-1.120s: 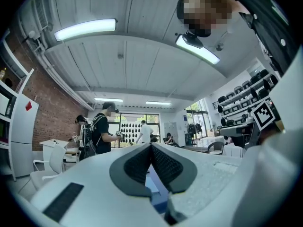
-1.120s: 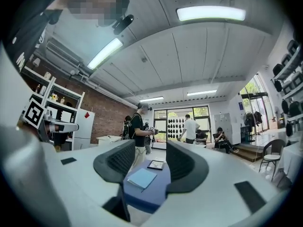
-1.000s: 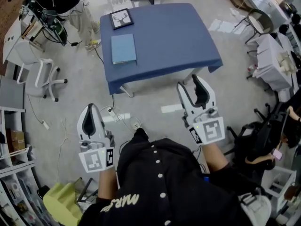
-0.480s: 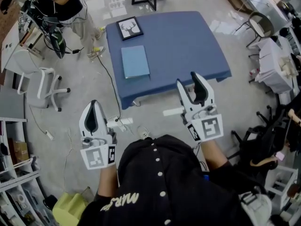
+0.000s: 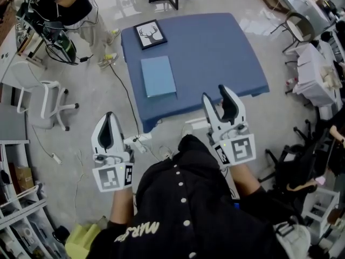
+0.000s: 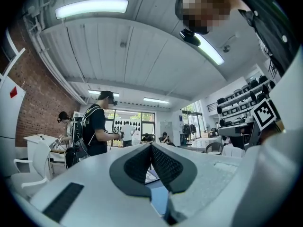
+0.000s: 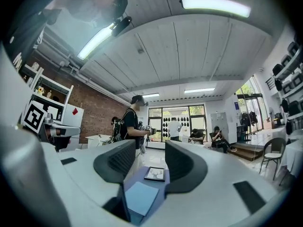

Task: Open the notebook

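Observation:
A closed light-blue notebook lies flat on the blue table, near its left side. My left gripper hangs over the floor, short of the table's near left corner, its jaws shut with nothing in them; in the left gripper view the pads meet at a point. My right gripper stands open and empty at the table's near edge. The right gripper view shows the notebook low between the parted jaws of that gripper, still some way off.
A black-framed deer picture lies on the table beyond the notebook. A white swivel chair and a standing person are at the left, with cables on the floor. Covered tables and chairs stand at the right.
The table and notebook have come closer and lower in the head view. Both grippers have advanced towards it together; the right now reaches the table's near edge. Jaw states are unchanged.

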Tool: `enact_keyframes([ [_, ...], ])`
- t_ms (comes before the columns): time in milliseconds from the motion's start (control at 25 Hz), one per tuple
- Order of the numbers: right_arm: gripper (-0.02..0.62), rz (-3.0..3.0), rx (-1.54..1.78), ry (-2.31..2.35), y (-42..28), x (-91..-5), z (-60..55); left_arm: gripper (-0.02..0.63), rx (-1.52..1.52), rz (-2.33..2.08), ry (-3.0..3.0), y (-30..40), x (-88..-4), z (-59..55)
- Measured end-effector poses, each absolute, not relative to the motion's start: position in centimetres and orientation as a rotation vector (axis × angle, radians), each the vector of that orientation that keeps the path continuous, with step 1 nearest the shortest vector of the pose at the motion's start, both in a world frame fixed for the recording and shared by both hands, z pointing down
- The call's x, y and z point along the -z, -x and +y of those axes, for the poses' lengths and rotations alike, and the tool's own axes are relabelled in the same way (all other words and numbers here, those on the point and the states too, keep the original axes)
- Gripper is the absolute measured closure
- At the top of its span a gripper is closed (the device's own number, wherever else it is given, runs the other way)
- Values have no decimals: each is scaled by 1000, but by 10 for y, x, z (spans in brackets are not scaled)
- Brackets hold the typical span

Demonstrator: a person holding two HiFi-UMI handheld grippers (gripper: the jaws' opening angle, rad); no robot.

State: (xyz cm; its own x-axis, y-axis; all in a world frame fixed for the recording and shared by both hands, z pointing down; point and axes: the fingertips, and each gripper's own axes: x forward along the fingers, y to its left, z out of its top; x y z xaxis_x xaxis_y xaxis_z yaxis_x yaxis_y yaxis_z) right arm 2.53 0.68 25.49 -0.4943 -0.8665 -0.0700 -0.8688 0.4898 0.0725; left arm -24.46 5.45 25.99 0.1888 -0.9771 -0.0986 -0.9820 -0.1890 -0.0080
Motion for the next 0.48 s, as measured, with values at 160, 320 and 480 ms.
enact_keyframes([
  [160, 399, 2700, -144, 1544, -26, -260, -30, 603, -105, 1963, 2351, 239, -260, 22],
  [320, 399, 2715, -141, 1503, -29, -259, -71, 603, -97, 1988, 2320, 235, -257, -14],
  [480, 399, 2738, -103, 1475, -31, -263, -115, 603, -80, 2018, 2296, 229, -257, -53],
])
